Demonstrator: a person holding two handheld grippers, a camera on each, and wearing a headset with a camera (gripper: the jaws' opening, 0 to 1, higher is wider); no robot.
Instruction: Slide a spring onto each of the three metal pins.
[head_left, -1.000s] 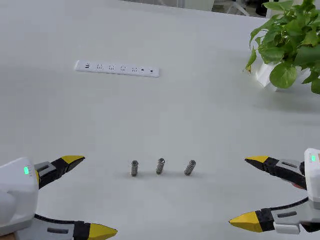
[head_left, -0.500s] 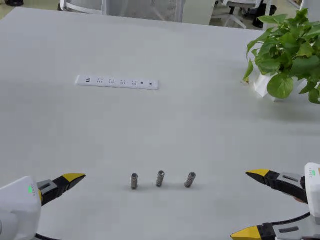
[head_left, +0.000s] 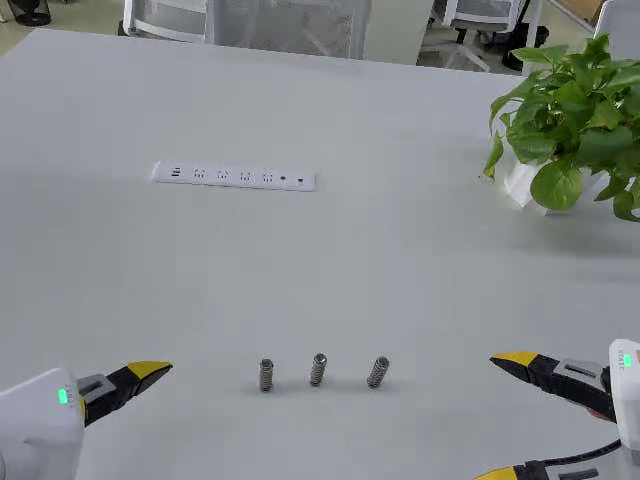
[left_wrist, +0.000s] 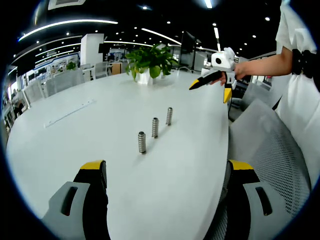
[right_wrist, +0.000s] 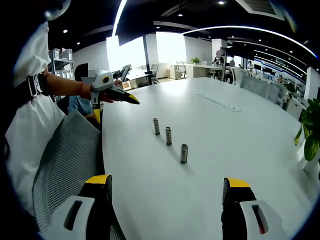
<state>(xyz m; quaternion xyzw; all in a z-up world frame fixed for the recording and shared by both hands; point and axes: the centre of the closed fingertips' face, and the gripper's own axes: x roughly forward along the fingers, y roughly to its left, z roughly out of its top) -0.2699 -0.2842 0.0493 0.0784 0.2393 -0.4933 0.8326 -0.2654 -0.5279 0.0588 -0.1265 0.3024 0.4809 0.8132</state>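
Three small metal pins stand upright in a row on the white table (head_left: 330, 270): left pin (head_left: 266, 375), middle pin (head_left: 318, 369), right pin (head_left: 378, 372). Each has a coiled spring around its shaft. The left gripper view has the row (left_wrist: 155, 127) ahead of my left gripper (left_wrist: 167, 167), which is open and holds nothing. My right gripper (right_wrist: 167, 181) is open too, with the row (right_wrist: 168, 136) in front of it. In the head view the left gripper's upper finger (head_left: 135, 377) is well left of the pins, and the right gripper (head_left: 505, 417) is well right of them.
A white power strip (head_left: 233, 177) lies farther back on the table. A potted plant (head_left: 575, 110) stands at the back right. A grey mesh chair (right_wrist: 65, 150) sits at the table's near edge beside the person.
The head camera has tilted up, so everything sits lower in the picture. The pins have not moved. Both grippers stay open on either side of them.
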